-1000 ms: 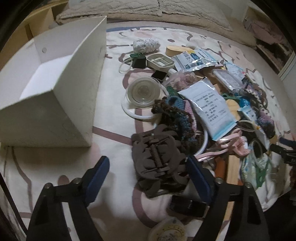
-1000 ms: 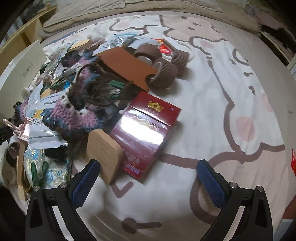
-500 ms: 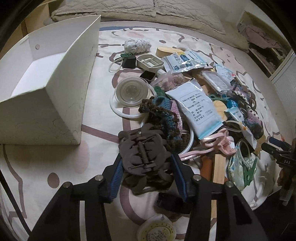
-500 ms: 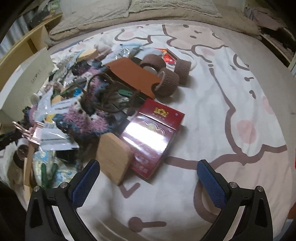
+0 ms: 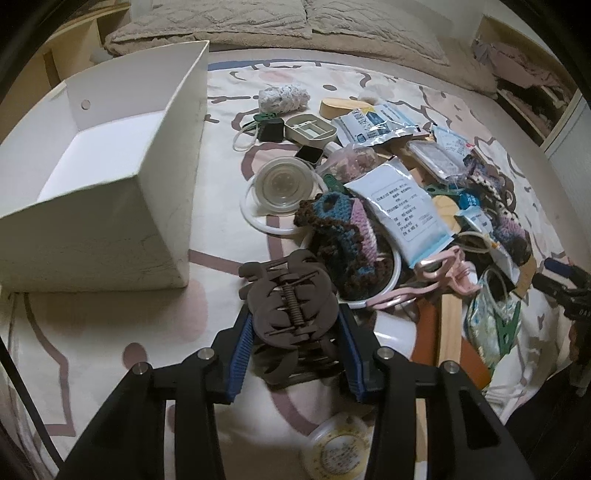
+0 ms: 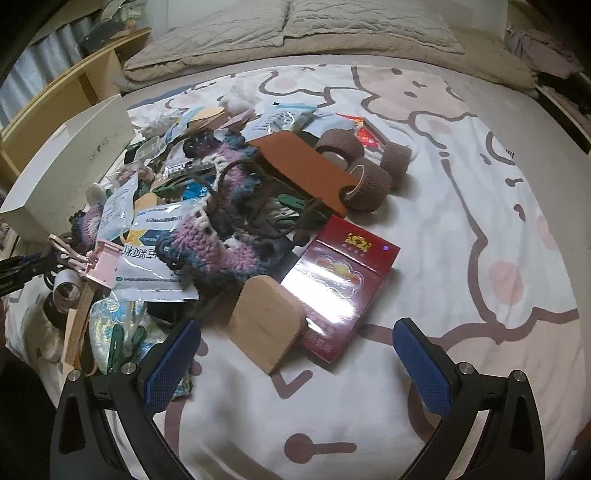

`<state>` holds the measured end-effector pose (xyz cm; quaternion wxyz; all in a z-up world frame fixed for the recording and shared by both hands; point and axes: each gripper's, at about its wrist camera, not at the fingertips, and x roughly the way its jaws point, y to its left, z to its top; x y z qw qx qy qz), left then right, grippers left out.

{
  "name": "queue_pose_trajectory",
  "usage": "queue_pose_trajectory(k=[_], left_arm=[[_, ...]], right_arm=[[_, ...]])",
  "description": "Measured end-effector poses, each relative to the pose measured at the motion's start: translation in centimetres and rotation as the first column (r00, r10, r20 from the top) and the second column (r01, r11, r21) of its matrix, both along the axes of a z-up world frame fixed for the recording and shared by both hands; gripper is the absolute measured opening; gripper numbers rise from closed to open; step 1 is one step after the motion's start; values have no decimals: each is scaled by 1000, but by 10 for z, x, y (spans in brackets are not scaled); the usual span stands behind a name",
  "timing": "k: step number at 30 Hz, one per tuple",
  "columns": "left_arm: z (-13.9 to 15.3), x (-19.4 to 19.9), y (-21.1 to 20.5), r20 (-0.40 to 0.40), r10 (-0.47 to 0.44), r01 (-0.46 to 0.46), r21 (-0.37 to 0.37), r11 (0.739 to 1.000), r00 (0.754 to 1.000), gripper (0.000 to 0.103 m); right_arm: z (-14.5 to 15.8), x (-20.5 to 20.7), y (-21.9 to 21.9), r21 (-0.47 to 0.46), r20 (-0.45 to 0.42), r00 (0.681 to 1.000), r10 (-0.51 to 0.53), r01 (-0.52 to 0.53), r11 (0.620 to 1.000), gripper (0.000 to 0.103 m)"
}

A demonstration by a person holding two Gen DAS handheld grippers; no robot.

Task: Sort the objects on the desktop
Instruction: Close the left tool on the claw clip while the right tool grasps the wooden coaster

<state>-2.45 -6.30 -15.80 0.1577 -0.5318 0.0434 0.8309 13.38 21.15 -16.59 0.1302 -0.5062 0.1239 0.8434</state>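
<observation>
A brown hair claw clip (image 5: 291,295) lies on the patterned bedspread, just right of the open white box (image 5: 110,184). My left gripper (image 5: 295,325) is closing tight on it, and its blue pads press both sides of the clip. In the right wrist view my right gripper (image 6: 295,332) stands wide open above the bedspread with nothing gripped. A wooden block (image 6: 266,325) and a red box (image 6: 340,284) lie just beyond its fingers. The white box (image 6: 74,155) shows at the far left there.
A heap runs across the bed: crochet pieces (image 5: 340,236), a clear round lid (image 5: 282,182), sealed packets (image 5: 402,206), a pink clip (image 5: 439,269), brown rolls (image 6: 365,181) and an orange card (image 6: 303,162). Pillows (image 6: 288,33) line the far edge. Bare bedspread (image 6: 480,221) lies right of the heap.
The left gripper's fingers have closed in from wide apart onto the brown claw clip. The right gripper has stayed open and its view has drawn back a little from the heap.
</observation>
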Motion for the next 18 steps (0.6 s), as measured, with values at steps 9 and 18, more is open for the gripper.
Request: queue_pose_trajectory(k=[9, 18], left_arm=[[3, 6, -24, -8, 42, -42, -51, 998, 999, 43], [-1, 10, -31, -7, 44, -44, -69, 997, 999, 44]], right_arm=[[-2, -5, -4, -24, 18, 1000, 9, -9, 1000, 69], [-1, -16, -2, -25, 0, 999, 43, -43, 999, 54]])
